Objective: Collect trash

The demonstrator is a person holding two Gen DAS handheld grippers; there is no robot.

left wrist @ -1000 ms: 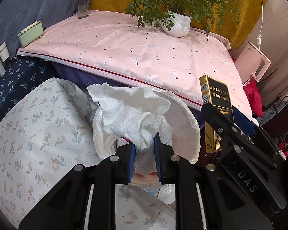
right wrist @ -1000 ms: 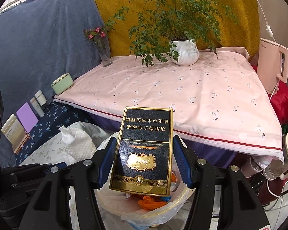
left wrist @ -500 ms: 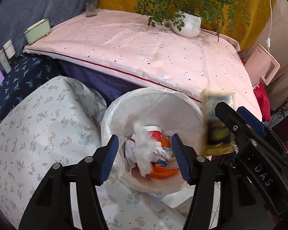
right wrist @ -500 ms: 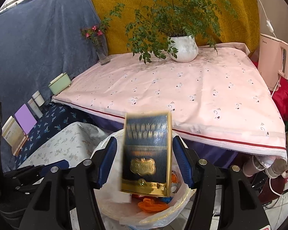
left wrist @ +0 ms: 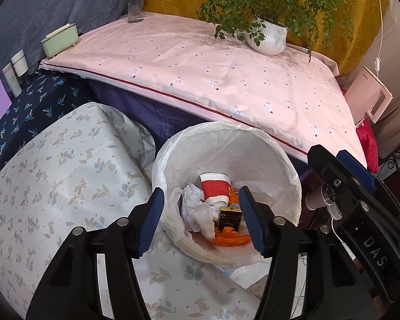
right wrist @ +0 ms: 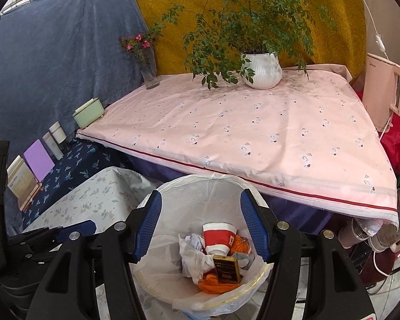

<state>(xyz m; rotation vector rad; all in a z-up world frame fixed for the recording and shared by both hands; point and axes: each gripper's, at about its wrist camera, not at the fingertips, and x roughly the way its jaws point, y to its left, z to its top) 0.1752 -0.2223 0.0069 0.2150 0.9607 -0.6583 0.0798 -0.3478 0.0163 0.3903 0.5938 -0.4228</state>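
Both tongs stand wide apart with nothing between them. The left gripper [left wrist: 201, 214] and the right gripper [right wrist: 201, 226] hang over the mouth of the waste bin [left wrist: 293, 176], their black plastic arms ending in ribbed blue pads [left wrist: 150, 220]. The right gripper also shows at the right edge of the left wrist view, side-on beside the bin.

The bin is round, lined with a thin, crinkled, translucent white bag [right wrist: 173, 250] folded over the rim. The collected trash lies at its bottom: a glossy black-and-gold cigarette box [right wrist: 226, 268], rectangular and lying flat and tilted on the pile; a red-and-white paper cup [left wrist: 215, 188] on its side; crumpled white tissue [left wrist: 197, 214], soft and creased; and orange plastic scraps [right wrist: 213, 285] beneath the box.

Just left of the bin a pale cloth with a leaf-and-rabbit print [left wrist: 53, 186] covers a rounded surface. Behind the bin a table carries a smooth pink cloth [right wrist: 253, 133] with small motifs and a red stripe near its edge. On it stand a ribbed white ceramic pot with a leafy green plant [right wrist: 262, 70], a glass vase of pink flowers [right wrist: 148, 72] and a pale green box [right wrist: 89, 116]. A pink kettle [right wrist: 384, 93] stands at the right. The backdrop is mustard-yellow fabric [right wrist: 168, 13] and grey-blue fabric [right wrist: 53, 53].
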